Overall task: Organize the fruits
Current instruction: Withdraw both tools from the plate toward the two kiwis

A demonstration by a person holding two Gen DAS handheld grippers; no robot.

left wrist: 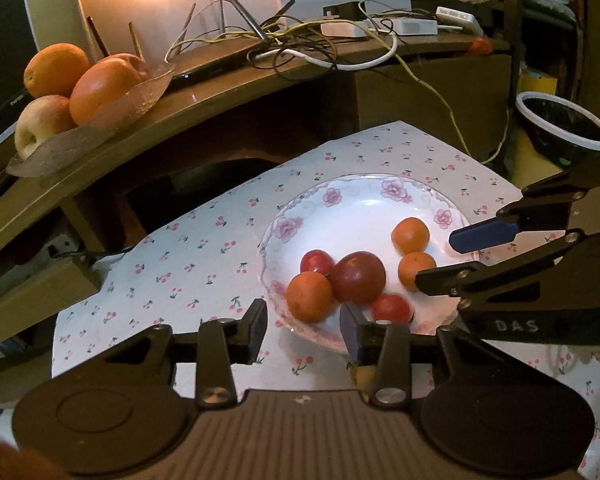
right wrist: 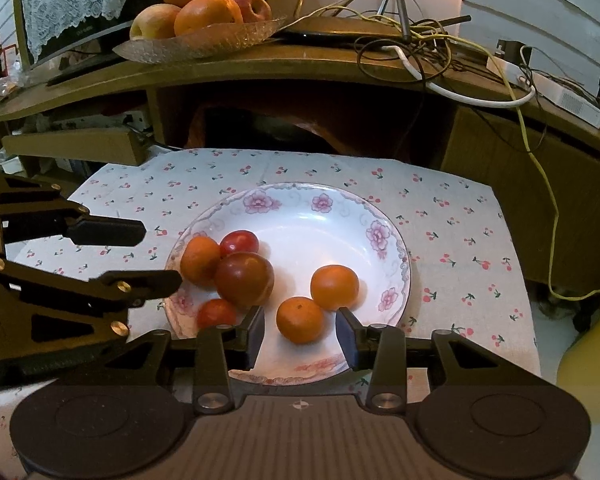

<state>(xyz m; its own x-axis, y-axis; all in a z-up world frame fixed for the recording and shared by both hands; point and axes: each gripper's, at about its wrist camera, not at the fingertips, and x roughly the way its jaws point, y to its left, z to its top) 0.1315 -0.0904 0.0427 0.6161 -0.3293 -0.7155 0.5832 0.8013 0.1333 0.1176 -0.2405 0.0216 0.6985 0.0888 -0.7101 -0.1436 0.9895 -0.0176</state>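
Note:
A white floral plate (left wrist: 360,204) (right wrist: 312,224) on a cherry-print cloth holds three small oranges, a large dark red plum (left wrist: 358,278) (right wrist: 244,279) and two small red plums. My left gripper (left wrist: 303,326) is open and empty at the plate's near-left rim, close to one orange (left wrist: 309,296). My right gripper (right wrist: 299,330) is open, its fingers on either side of an orange (right wrist: 300,319) without touching it. Another orange (right wrist: 335,287) lies just beyond. Each gripper shows in the other's view, the right (left wrist: 444,260) and the left (right wrist: 160,256).
A glass dish (left wrist: 80,136) (right wrist: 204,40) with large oranges and apples stands on the wooden shelf behind, next to tangled cables (left wrist: 300,40). A dark bowl with a white rim (left wrist: 564,128) sits at the right. The cloth's edge drops off on the right.

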